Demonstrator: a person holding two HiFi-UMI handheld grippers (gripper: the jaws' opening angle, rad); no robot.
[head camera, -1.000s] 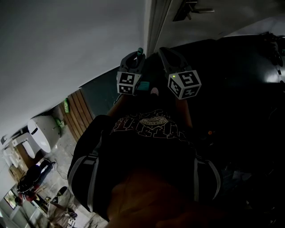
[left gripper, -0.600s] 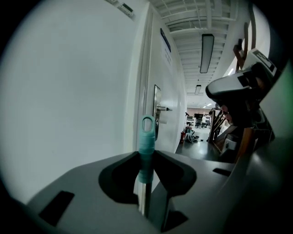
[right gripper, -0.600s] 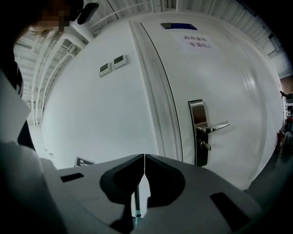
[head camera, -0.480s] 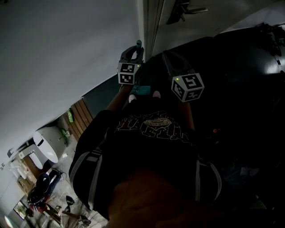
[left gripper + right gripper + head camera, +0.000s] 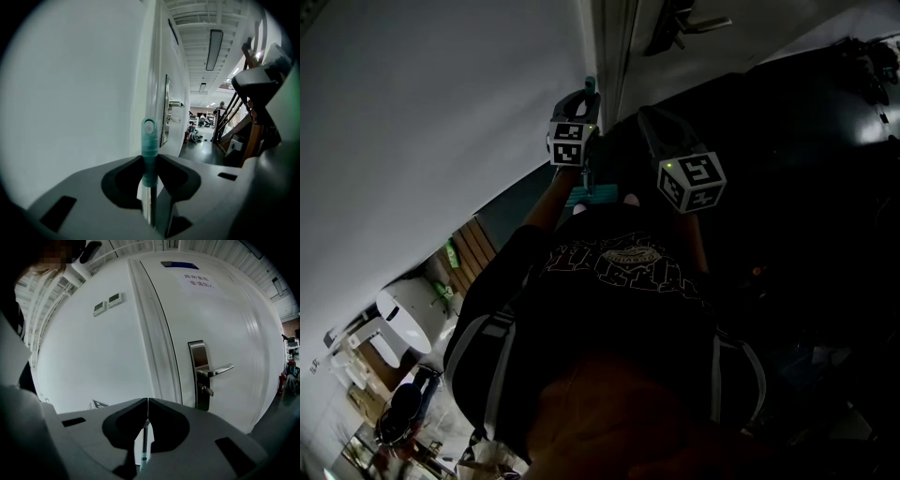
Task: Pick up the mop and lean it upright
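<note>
My left gripper (image 5: 150, 165) is closing its jaws on the mop (image 5: 149, 140). Its teal handle end stands upright between them, just left of the door (image 5: 177, 93) and close to the wall (image 5: 70, 93). My right gripper (image 5: 148, 401) faces the door with its jaws clenched tip to tip on nothing, off to the mop's right.
</note>
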